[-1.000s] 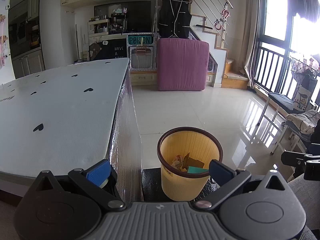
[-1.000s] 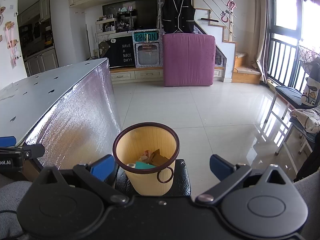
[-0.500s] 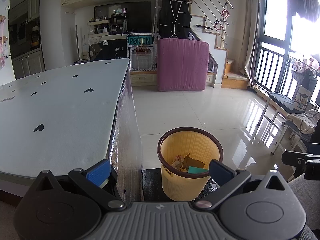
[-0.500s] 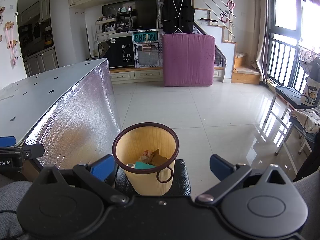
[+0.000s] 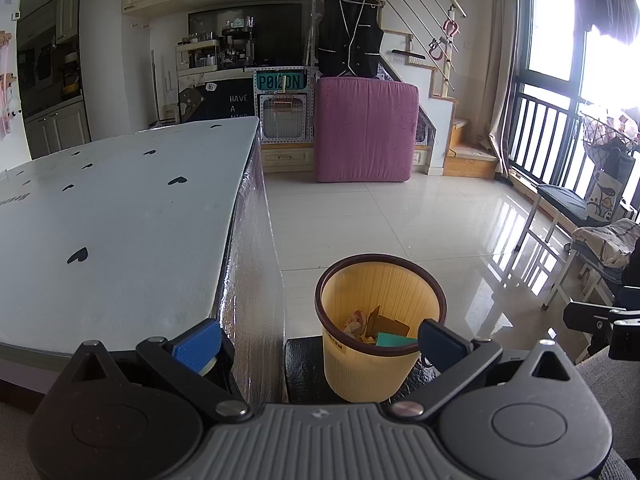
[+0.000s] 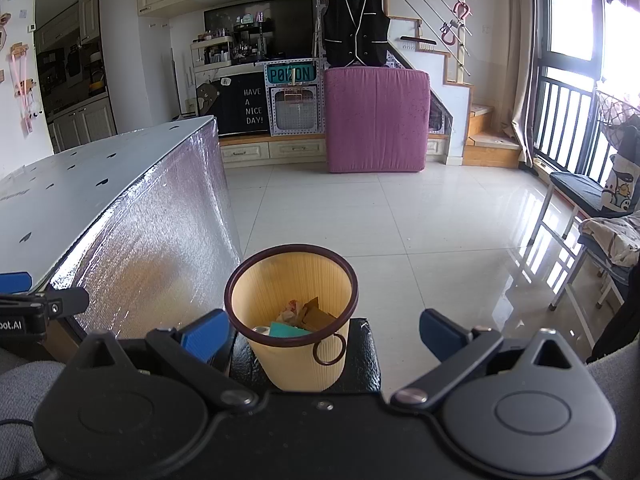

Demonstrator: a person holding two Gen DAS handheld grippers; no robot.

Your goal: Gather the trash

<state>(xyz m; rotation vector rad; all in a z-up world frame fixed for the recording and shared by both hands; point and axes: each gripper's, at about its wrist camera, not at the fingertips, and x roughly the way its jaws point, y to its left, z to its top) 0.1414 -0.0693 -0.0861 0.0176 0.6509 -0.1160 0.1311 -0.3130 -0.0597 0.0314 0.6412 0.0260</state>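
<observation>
left wrist view: the left gripper point(image 5: 318, 342) was held with its jaws spread wide and empty, framing a yellow waste bin point(image 5: 378, 368) that stood on a black mat point(image 5: 302, 364) beside the table point(image 5: 120, 220). crumpled paper, a brown cardboard scrap and a teal card lay inside the bin. right wrist view: the right gripper point(image 6: 322, 334) likewise had its jaws wide apart, holding nothing, above the same bin point(image 6: 306, 364).
</observation>
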